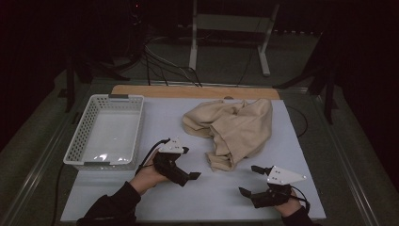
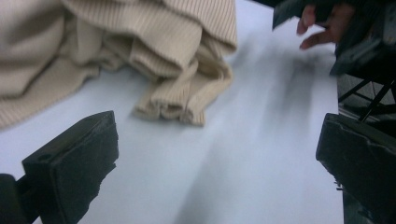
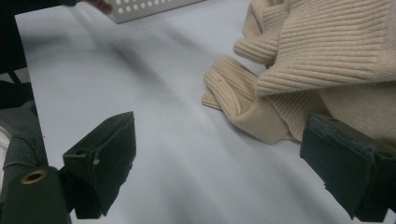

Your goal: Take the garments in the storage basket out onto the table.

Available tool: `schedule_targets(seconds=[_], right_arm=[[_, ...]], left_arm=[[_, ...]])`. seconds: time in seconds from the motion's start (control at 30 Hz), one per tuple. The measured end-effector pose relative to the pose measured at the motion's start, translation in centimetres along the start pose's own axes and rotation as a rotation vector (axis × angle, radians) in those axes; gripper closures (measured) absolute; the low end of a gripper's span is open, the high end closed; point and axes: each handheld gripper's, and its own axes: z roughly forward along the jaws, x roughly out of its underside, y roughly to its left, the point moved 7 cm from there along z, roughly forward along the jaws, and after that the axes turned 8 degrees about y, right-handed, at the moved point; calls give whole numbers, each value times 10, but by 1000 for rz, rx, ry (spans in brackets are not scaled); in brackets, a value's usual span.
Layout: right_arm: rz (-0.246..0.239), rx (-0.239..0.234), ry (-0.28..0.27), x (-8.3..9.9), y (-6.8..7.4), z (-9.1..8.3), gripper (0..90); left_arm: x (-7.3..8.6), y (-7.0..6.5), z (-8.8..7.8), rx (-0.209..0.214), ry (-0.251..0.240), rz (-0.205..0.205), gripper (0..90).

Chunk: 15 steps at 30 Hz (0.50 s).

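A crumpled beige ribbed sweater [image 1: 233,127] lies on the white table board [image 1: 164,117], right of centre. My left gripper [image 1: 190,163] stands open just left of the sweater's near cuff, jaws wide apart and empty. In the left gripper view the sweater [image 2: 116,46] lies ahead to the left, its folded cuff [image 2: 180,100] beyond the open left gripper [image 2: 217,158]. My right gripper [image 1: 248,180] is open near the front edge, below the sweater. In the right gripper view the open right gripper [image 3: 224,163] has nothing between its jaws, and the sweater [image 3: 317,60] lies ahead on the right.
A white perforated basket [image 1: 75,141] stands empty at the left of the board; its corner [image 3: 149,7] appears in the right gripper view. A wooden strip [image 1: 193,91] runs along the board's far edge. Cables and a metal frame [image 1: 230,23] are on the floor beyond.
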Motion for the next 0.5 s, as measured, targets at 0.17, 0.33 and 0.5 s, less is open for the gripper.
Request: schedule_targets(seconds=[0.17, 0.33, 0.5], right_arm=[[-3, 0, 3, 0, 1, 0, 109], [-2, 2, 0, 0, 0, -1, 109], [-4, 2, 2, 0, 1, 0, 109]], left_arm=[[20, -4, 1, 5, 49, 8, 2], [37, -9, -1, 27, 87, 26, 2], [55, -10, -5, 25, 111, 16, 2]])
